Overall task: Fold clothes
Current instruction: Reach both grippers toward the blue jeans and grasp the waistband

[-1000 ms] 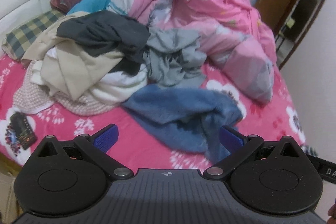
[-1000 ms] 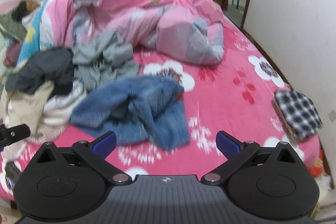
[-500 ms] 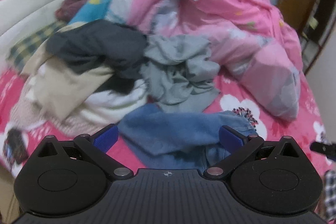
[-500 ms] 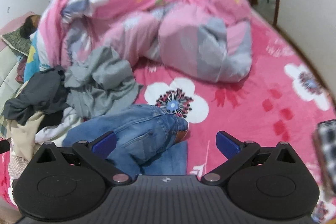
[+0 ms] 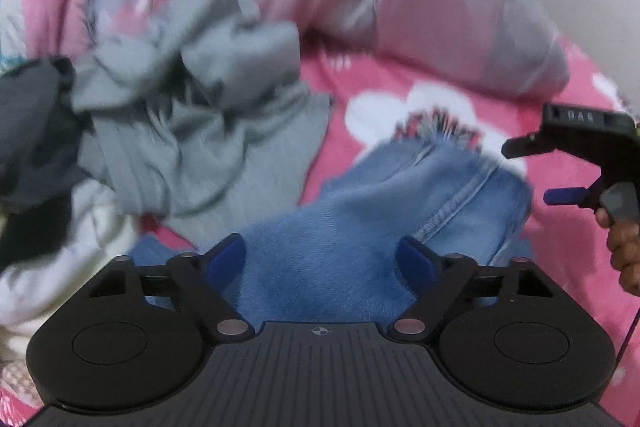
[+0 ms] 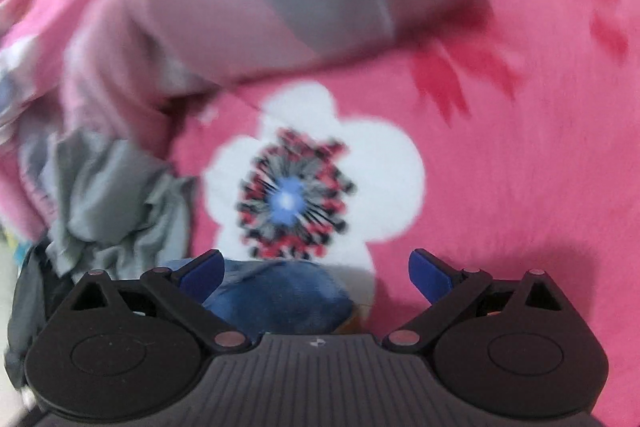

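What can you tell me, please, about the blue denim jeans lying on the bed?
The blue denim jeans are a crumpled, unfolded heap of mid-blue, faded-looking denim with a stitched seam running across one fold. They lie on the pink flowered bedsheet, just below its white flower, beside the grey crumpled garment. The left gripper, its jaws just narrowing, straddles the denim without clearly pinching it; the right gripper stands open over the heap's right end.
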A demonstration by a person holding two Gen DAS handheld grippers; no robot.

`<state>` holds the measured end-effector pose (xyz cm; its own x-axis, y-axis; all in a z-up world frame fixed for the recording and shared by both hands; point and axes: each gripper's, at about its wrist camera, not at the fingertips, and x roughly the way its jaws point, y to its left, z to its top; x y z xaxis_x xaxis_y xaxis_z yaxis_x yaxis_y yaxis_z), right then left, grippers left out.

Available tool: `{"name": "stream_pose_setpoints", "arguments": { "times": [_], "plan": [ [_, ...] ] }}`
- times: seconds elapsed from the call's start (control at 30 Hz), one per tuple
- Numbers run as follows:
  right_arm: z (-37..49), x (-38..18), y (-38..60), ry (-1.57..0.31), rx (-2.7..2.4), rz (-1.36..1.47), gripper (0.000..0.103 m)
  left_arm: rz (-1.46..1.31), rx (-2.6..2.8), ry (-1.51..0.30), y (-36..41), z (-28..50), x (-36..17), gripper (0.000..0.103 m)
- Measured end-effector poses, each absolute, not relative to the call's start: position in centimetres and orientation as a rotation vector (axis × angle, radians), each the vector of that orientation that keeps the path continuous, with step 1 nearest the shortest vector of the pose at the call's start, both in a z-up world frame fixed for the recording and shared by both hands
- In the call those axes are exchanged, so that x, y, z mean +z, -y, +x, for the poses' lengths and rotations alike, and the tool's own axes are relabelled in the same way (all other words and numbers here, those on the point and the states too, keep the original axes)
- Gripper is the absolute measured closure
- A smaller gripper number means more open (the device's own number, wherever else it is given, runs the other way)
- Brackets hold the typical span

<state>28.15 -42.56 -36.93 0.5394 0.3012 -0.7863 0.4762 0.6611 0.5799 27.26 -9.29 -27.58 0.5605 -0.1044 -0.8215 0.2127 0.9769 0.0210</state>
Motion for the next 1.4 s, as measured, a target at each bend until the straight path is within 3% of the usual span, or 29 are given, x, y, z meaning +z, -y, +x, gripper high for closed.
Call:
{"name": "stream_pose_setpoints", "arguments": {
  "times": [0.07,0.1,0.13,0.2,0.37,0.5,0.6,0.77,1.0,1.17,1.4],
  "plan": [
    [27.9,-38.6,42.6,-1.056,-0.097,0.975,0.004,0.051,-0.191,-0.985,8.5,26.6,-28.4,0.034],
    [27.5,-39.2,42.7,-1.057,-0.076,1.028,0.009,0.014,-0.192,-0.998,8.1,26.3,-28.8,0.038],
    [27.1,-39.6,42.8,-1.046,-0.049,1.085,0.021,-0.022,-0.192,-1.009,7.7,26.0,-29.2,0.047],
    [26.2,-39.7,43.0,-1.009,0.001,1.184,0.026,-0.094,-0.172,-1.014,6.9,25.5,-29.4,0.050],
    [25.3,-37.3,42.2,-0.970,0.120,1.168,0.054,-0.131,-0.164,-1.002,5.8,23.6,-30.0,0.070],
    [23.2,-32.8,39.5,-0.913,0.280,1.081,0.074,-0.160,-0.121,-1.027,3.9,21.6,-30.6,0.075],
    [20.9,-29.8,36.1,-0.910,0.409,1.001,0.078,-0.213,-0.087,-1.058,1.3,19.4,-31.7,0.075],
    [17.5,-28.0,29.0,-0.951,0.575,0.825,0.082,-0.277,-0.032,-1.092,-3.6,14.6,-32.8,0.071],
    [16.7,-30.5,20.6,-1.040,0.650,0.708,0.085,-0.390,0.097,-1.040,-10.2,9.0,-30.6,0.063],
    [15.9,-31.4,15.4,-1.055,0.703,0.458,0.086,-0.409,-0.020,-0.964,-10.1,9.5,-27.4,0.039],
    [10.8,-33.5,9.5,-1.064,0.764,0.140,0.085,-0.147,-0.337,-0.923,-2.8,12.3,-25.2,0.009]
  ]
}}
